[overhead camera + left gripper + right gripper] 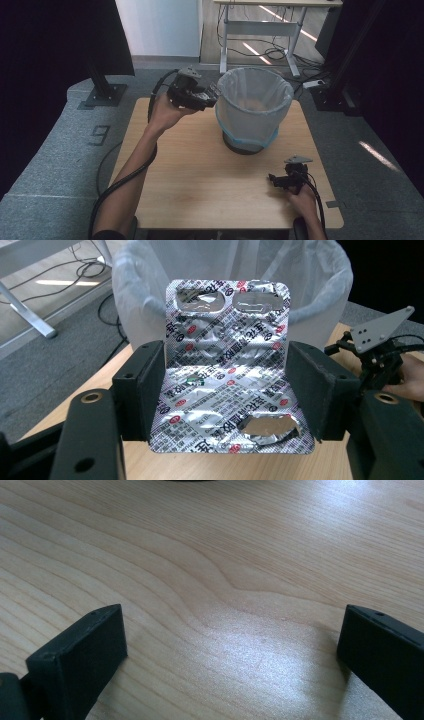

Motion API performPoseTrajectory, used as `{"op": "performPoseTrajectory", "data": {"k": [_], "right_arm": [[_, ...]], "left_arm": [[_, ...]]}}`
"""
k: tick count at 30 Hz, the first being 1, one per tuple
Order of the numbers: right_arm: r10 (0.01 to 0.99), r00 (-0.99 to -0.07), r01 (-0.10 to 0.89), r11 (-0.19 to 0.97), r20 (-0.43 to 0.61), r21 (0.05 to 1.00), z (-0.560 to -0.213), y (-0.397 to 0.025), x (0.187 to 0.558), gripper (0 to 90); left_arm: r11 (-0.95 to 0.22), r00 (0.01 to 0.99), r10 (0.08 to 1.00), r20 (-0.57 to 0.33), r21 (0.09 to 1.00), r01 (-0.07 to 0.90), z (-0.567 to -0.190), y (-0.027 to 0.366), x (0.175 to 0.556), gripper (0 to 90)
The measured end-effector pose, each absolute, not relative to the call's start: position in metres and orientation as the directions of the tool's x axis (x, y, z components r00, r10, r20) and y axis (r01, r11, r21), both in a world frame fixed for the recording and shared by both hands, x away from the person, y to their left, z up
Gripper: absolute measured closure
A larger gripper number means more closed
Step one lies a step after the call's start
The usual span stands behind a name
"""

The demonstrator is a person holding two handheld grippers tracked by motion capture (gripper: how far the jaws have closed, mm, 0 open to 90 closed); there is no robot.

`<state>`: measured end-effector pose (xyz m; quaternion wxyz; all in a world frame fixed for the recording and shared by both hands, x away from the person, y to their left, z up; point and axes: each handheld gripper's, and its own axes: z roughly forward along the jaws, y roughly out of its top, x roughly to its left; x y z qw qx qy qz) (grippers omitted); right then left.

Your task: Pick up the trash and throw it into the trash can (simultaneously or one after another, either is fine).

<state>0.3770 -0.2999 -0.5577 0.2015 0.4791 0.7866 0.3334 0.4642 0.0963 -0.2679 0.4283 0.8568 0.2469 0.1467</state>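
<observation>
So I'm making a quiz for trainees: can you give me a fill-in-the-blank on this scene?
1. The left gripper holds a foil pill ____.
2. The bin is lined with a white plastic ____.
3. The right gripper has its jaws ____ over the table.

Missing words: pack; bag; open

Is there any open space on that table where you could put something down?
Plenty. The wooden table is bare in front of the lined bin, between the two forearms, and along its left edge. It is crowded at the bin's left rim, where the left tool holds a foil pill sheet, and around the right tool.
</observation>
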Motion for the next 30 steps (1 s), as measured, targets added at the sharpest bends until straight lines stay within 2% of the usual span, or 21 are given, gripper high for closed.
{"op": "performPoseTrajectory", "data": {"k": [30], "right_arm": [[0.887,-0.461,0.62,0.32,0.003,0.717,-0.558,-0.3,0.377,0.0]], "left_arm": [[-0.518,0.84,0.54,0.058,0.809,0.277,-0.246,0.028,0.497,34.1]]}}
